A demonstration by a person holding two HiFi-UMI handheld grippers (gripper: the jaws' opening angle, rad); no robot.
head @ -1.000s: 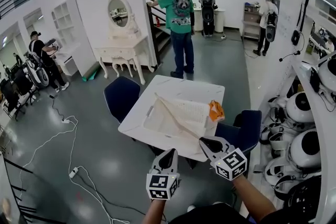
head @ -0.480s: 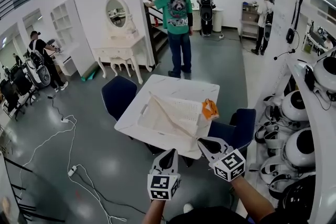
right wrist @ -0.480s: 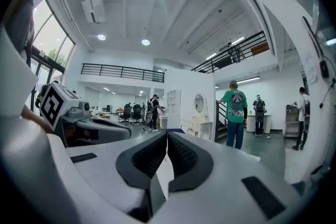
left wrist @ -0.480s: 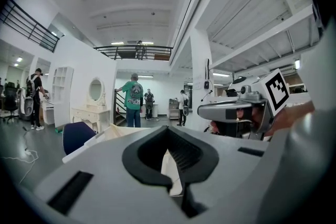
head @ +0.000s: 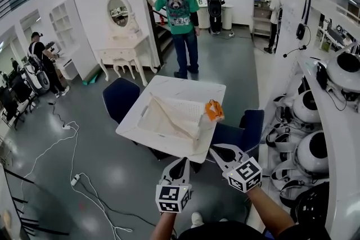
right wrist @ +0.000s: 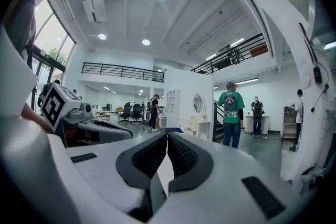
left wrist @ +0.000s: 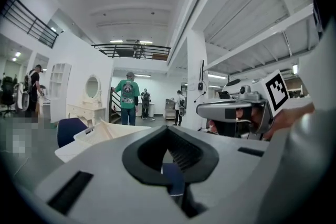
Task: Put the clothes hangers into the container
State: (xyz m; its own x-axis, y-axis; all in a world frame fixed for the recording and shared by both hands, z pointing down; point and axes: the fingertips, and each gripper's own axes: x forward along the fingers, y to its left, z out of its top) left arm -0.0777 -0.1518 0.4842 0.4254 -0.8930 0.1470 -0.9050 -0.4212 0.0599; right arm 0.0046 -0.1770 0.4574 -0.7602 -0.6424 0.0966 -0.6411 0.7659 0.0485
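Orange bundle [head: 214, 110] on tabletop [head: 185, 89], touching white container [head: 169, 118], ahead of your jaws, well apart. Your left gripper [head: 181, 163], right gripper [head: 219, 152]: jaws closed, empty.

Ahead of left gripper [head: 183, 162] and right gripper [head: 215, 149]: table [head: 185, 87], container [head: 169, 115] on it, small object [head: 214, 110] just right of container, before right gripper; chair [head: 118, 98] at table's left.

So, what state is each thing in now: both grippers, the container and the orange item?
Left gripper: shut, empty.
Right gripper: shut, empty.
Container: on the table, top open.
Orange item: on the table, right of the container.
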